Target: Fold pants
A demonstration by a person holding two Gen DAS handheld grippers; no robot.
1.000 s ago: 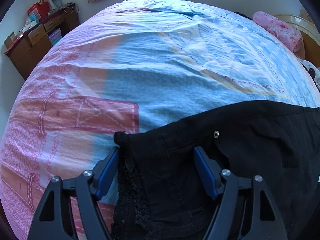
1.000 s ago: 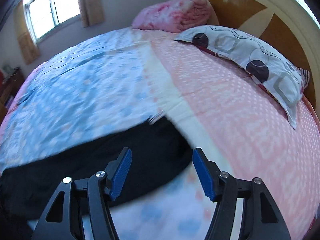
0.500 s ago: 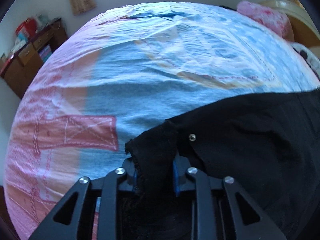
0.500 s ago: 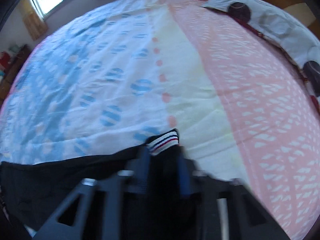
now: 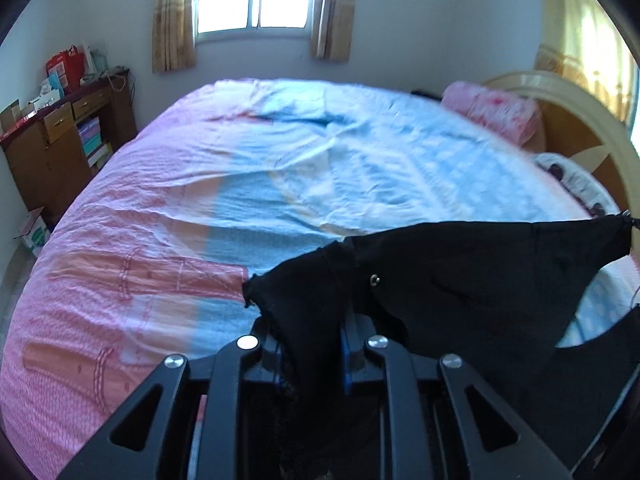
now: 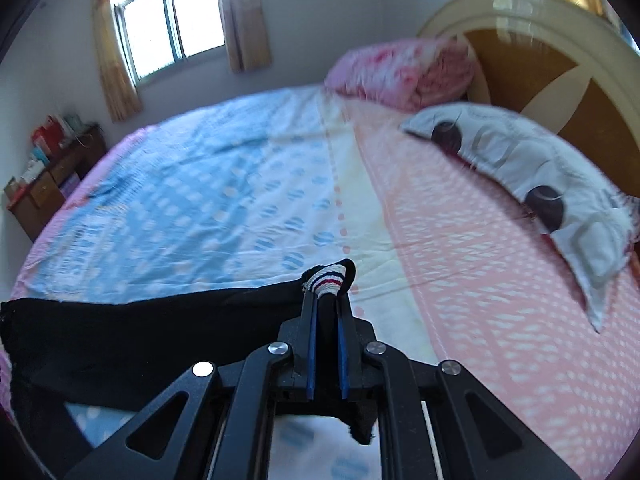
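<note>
Black pants (image 5: 460, 280), striped cuff (image 6: 326, 280), no legible writing

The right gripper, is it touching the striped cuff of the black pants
Touching. In the right wrist view, the right gripper has its blue pads pinched on the black pants, with the white striped cuff bunched between the fingertips and poking out past them.

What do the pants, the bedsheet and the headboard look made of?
Pants: soft matte black fabric, draping limply, with a metal stud and a striped knit band. Bedsheet: thin printed cloth, probably cotton, creased. Headboard: glossy wood with a cream painted rim.
</note>
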